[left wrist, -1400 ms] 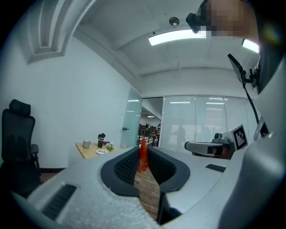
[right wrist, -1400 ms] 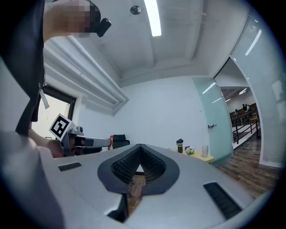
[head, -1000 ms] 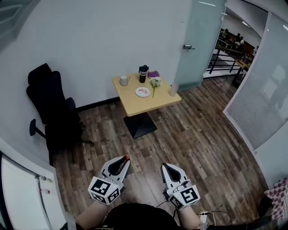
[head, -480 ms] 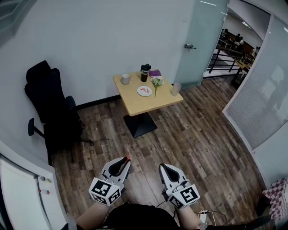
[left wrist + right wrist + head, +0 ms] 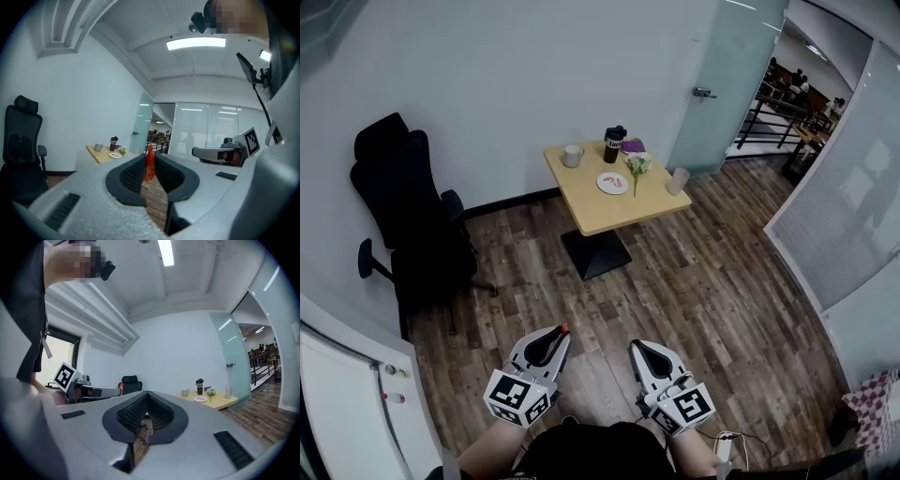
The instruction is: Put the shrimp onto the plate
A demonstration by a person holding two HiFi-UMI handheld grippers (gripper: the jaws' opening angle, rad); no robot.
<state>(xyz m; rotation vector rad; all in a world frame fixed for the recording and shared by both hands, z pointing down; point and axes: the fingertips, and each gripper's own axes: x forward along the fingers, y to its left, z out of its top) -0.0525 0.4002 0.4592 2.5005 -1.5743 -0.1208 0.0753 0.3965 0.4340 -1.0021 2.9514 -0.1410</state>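
A small white plate [image 5: 613, 183] with something red on it lies on a light wooden table [image 5: 623, 214] far ahead by the wall; it also shows as the plate [image 5: 114, 155] and the plate [image 5: 200, 399]. My left gripper [image 5: 562, 331] is held low over the wood floor, far from the table. It is shut on a red shrimp [image 5: 150, 163], whose tip sticks up between the left gripper [image 5: 150, 157] jaws. My right gripper [image 5: 636, 347] is beside it. The right gripper [image 5: 147, 393] has its jaws together with nothing between them.
On the table stand a mug [image 5: 572, 156], a dark tumbler [image 5: 614, 143], a small bunch of flowers [image 5: 637, 165] and a glass [image 5: 679, 180]. A black office chair [image 5: 403, 216] stands at the left wall. A frosted glass door [image 5: 727, 80] is behind the table.
Both grippers have travelled forward with the person, keeping their pose. The table has slid a little to the right and lower in the head view.
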